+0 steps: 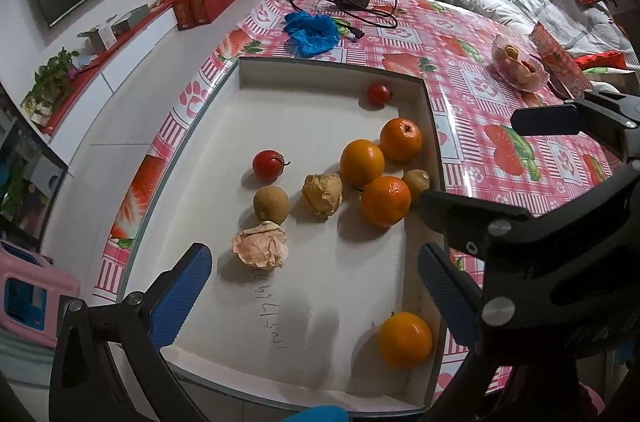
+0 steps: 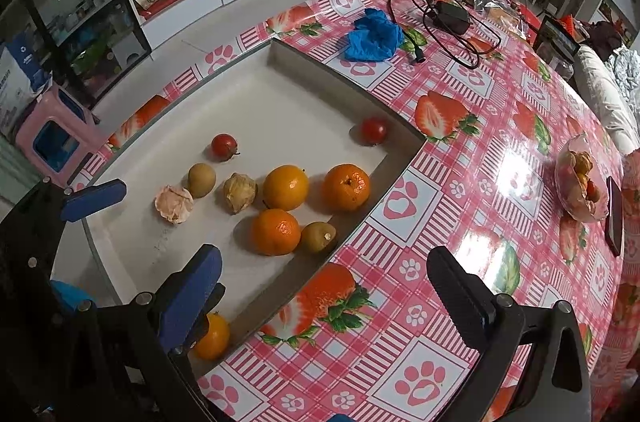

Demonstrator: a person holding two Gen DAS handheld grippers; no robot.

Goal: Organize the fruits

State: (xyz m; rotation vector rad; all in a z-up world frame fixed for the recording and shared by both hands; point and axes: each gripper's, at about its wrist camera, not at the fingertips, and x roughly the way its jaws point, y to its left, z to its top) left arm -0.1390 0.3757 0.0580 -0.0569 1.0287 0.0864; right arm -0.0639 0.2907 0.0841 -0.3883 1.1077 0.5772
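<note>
A shallow white box [image 1: 320,302] [image 2: 248,94] on the strawberry tablecloth holds several oranges [image 1: 362,162] [image 2: 285,187], two red fruits [image 1: 267,164] [image 2: 224,145], two brown round fruits [image 1: 271,204] [image 2: 201,179] and two papery husked fruits [image 1: 322,194] [image 2: 239,192]. One orange [image 1: 405,340] [image 2: 212,337] lies alone in the near corner. My left gripper [image 1: 316,282] is open and empty above the box's near part. My right gripper [image 2: 324,282] is open and empty over the box's right wall; its black fingers [image 1: 452,210] show in the left wrist view.
A clear bowl of fruit [image 2: 580,182] [image 1: 520,64] stands on the table to the right, a dark phone [image 2: 614,216] beside it. Blue gloves [image 1: 314,28] [image 2: 374,36] and a black cable with adapter [image 2: 452,16] lie beyond the box. A pink stool [image 2: 52,138] stands left of the table.
</note>
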